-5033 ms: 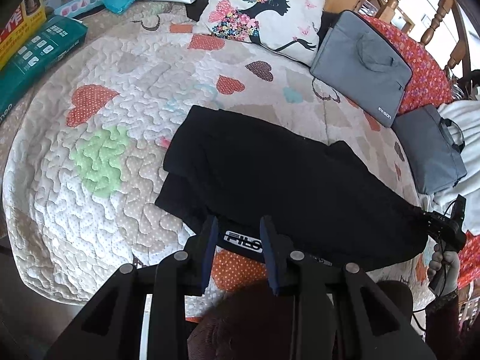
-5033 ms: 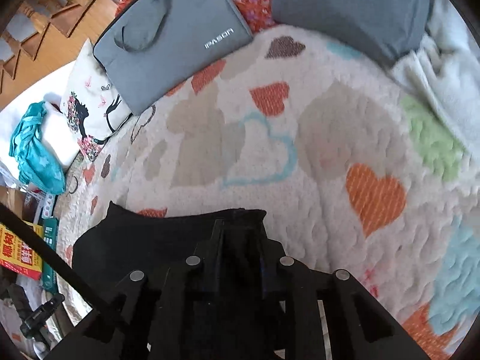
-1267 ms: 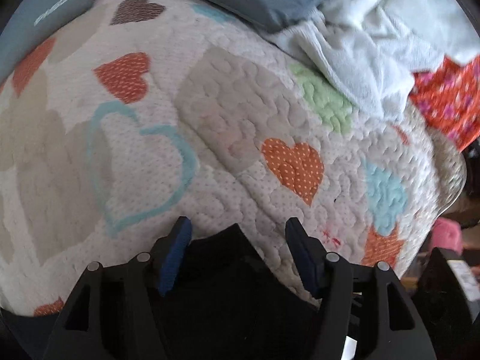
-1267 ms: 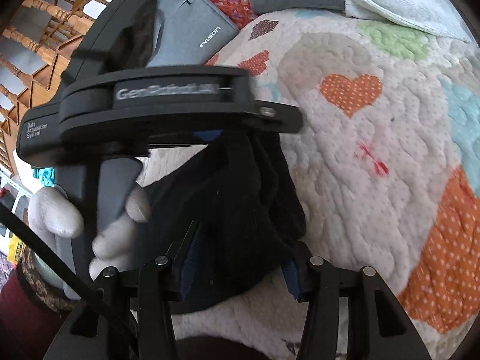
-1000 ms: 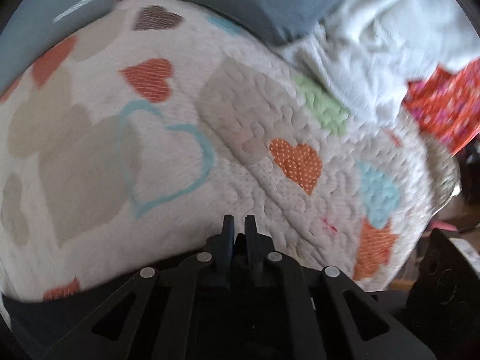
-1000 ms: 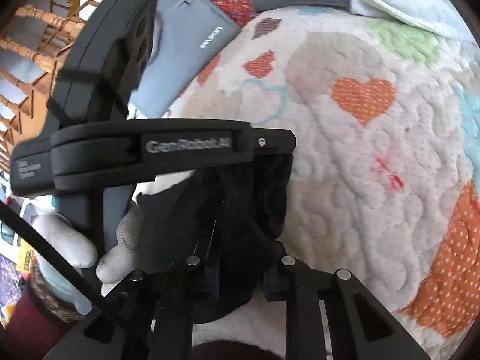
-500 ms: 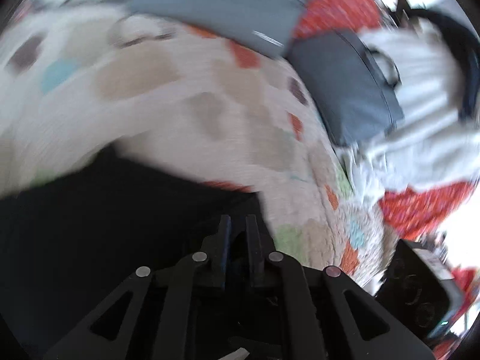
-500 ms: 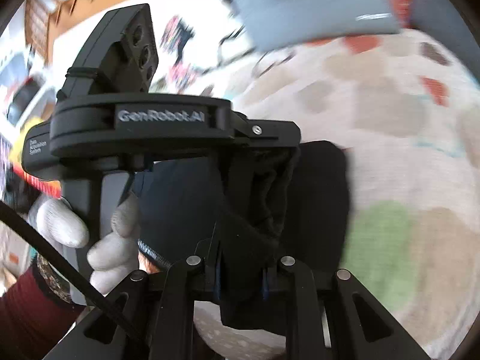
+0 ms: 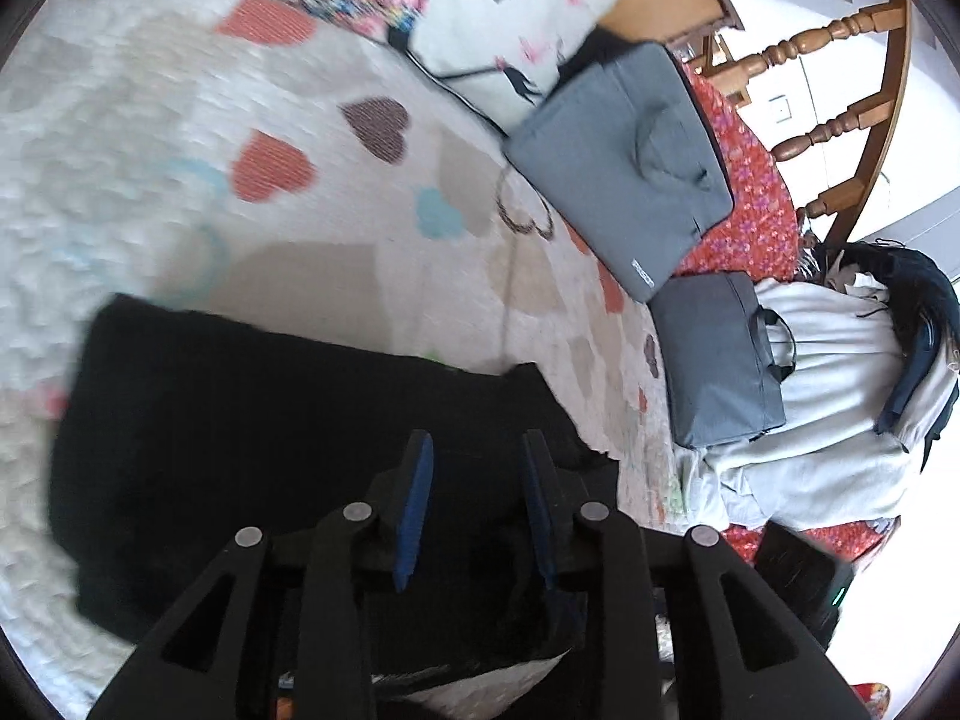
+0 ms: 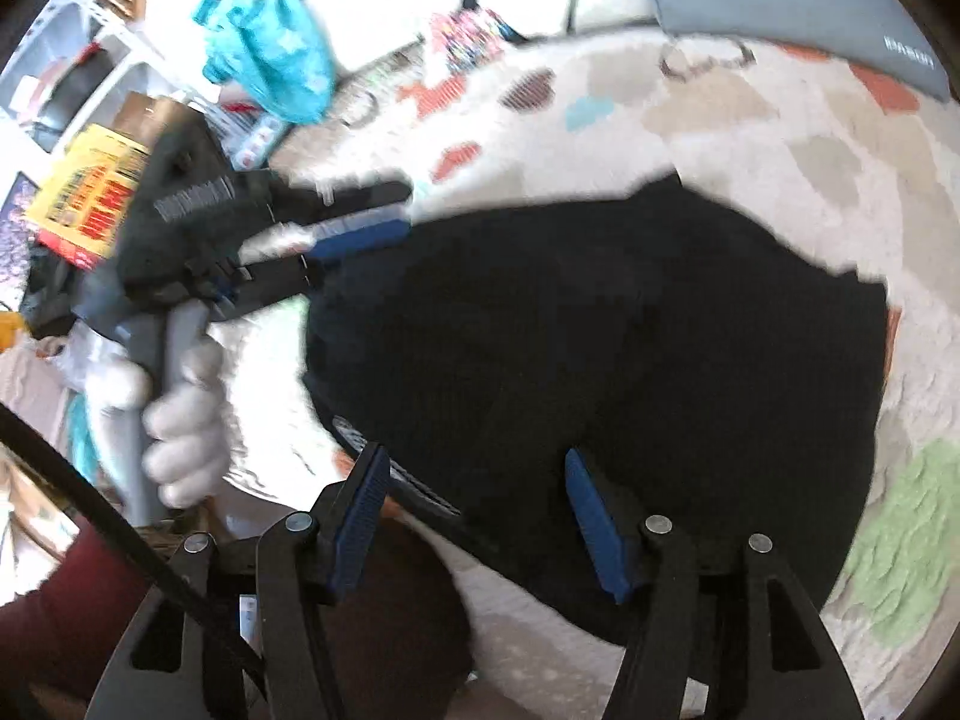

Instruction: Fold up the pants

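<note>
The black pants (image 9: 252, 420) lie folded over in a compact pile on the heart-patterned quilt (image 9: 180, 180). They also show in the right wrist view (image 10: 630, 360). My left gripper (image 9: 477, 450) is open just above the pile's right part, with nothing between its blue pads. In the right wrist view the left gripper (image 10: 366, 216) is at the pile's left edge, held by a white-gloved hand. My right gripper (image 10: 474, 468) is wide open over the pile's near edge and empty.
Two grey laptop bags (image 9: 624, 150) (image 9: 714, 354) and a printed pillow (image 9: 480, 6) lie at the quilt's far and right side. A person in white (image 9: 840, 372) sits to the right. A teal bag (image 10: 270, 42) and boxes (image 10: 90, 192) are on the left.
Both grippers held a bunch of the pants half a second ago; now both have opened and let it go, and the cloth rests folded over on the quilt.
</note>
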Action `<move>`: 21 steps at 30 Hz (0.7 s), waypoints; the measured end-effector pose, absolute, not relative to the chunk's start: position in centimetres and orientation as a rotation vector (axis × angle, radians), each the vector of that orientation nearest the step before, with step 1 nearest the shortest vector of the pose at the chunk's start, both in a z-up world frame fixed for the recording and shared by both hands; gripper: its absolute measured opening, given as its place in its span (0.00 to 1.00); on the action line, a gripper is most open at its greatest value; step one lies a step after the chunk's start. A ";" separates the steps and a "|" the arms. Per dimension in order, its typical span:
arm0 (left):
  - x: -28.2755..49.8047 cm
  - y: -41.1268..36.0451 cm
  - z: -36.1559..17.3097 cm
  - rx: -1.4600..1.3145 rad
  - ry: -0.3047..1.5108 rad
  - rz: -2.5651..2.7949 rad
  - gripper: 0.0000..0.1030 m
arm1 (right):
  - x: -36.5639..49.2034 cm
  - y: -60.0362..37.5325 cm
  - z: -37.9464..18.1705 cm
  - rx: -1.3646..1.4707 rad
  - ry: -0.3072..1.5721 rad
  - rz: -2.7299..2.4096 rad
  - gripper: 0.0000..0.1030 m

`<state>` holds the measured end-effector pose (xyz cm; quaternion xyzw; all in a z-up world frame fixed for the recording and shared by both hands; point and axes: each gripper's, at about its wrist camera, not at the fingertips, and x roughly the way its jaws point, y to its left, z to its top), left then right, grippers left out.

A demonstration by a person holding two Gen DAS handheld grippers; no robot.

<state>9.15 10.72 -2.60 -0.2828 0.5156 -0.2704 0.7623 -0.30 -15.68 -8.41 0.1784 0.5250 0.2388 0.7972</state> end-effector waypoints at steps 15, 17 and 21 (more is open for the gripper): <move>2.0 19.6 -1.9 -0.568 1.042 -0.443 0.37 | 4.2 -12.4 -12.4 0.348 1.288 0.344 0.01; 1.4 20.8 -2.1 -0.581 1.030 -0.423 0.38 | 3.8 -11.6 -12.0 0.336 1.288 0.400 0.01; 0.9 22.8 -3.4 -0.642 1.024 -0.376 0.42 | 3.3 -10.1 -13.1 0.268 1.352 0.424 0.02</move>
